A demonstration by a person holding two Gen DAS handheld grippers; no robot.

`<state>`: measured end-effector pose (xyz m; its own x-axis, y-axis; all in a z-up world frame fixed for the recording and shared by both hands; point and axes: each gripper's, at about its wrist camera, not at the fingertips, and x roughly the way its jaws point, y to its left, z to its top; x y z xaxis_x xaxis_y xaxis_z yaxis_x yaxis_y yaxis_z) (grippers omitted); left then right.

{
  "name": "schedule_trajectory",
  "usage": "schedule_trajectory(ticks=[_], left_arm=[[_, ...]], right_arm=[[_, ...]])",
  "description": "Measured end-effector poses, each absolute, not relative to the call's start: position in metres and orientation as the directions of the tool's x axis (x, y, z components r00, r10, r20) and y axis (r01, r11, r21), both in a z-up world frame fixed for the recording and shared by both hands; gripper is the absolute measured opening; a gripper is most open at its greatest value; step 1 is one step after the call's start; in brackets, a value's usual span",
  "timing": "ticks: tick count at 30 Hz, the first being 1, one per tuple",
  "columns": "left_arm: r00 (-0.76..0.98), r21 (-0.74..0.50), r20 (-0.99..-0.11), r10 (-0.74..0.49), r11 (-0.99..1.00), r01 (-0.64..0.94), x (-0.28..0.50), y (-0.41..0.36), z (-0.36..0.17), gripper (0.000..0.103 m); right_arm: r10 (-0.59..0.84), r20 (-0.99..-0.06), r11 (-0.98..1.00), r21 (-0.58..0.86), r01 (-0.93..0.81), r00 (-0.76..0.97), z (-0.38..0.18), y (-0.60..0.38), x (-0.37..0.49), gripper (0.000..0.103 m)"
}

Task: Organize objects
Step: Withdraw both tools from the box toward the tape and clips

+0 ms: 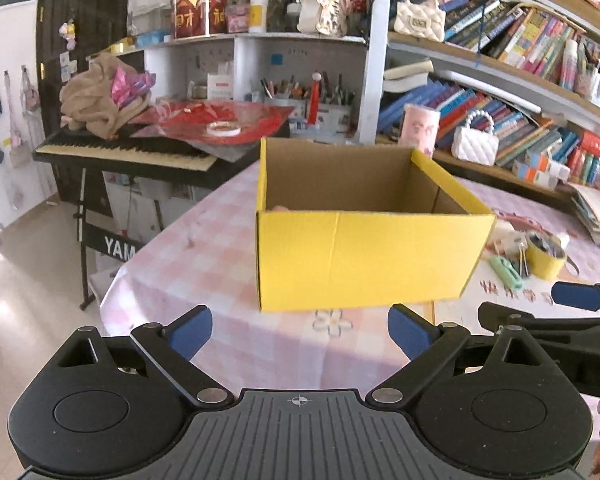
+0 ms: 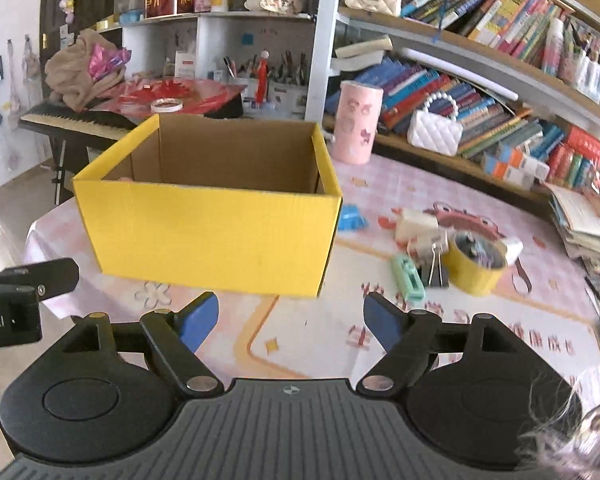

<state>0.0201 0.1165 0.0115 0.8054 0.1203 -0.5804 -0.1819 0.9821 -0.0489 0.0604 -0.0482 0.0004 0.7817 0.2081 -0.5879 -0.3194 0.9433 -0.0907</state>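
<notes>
A yellow cardboard box [image 1: 364,256] stands open on the pink checked tablecloth [image 1: 220,264]; it also shows in the right wrist view [image 2: 208,236]. A bit of something pink shows inside at its left. My left gripper [image 1: 300,330] is open and empty, in front of the box. My right gripper [image 2: 291,320] is open and empty, in front of the box's right corner. Right of the box lie a yellow tape roll [image 2: 476,266], a mint green object [image 2: 408,276], a black binder clip [image 2: 434,270], a white block [image 2: 416,224] and a blue object [image 2: 350,218].
A pink cylindrical tin [image 2: 358,122] stands behind the box. A keyboard piano [image 1: 124,152] with cloth and red paper stands at the left past the table edge. Bookshelves [image 2: 500,92] run along the right, with stacked books [image 2: 588,224] on the table's right side.
</notes>
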Motion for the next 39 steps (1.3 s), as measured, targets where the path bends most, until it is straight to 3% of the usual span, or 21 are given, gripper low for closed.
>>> schedule_trajectory(ticks=[15,24,39], left_arm=[[0.792,-0.045,-0.606,0.078,0.990,-0.131,-0.014,0.111,0.006,0.096],[0.794,-0.048,-0.606,0.040,0.995,-0.086,-0.026,0.101,0.004,0.097],[0.784,-0.056,-0.613,-0.102,0.995,0.086,-0.021,0.054,0.002,0.097]], right_arm=[[0.162,-0.622,0.974,-0.025,-0.226,0.766,-0.002,-0.065,0.019,0.089],[0.109,-0.624,0.985,-0.036,-0.168,0.774,-0.005,-0.079,0.001,0.090],[-0.027,-0.612,0.999,-0.045,-0.001,0.790,-0.004,-0.128,-0.027,0.094]])
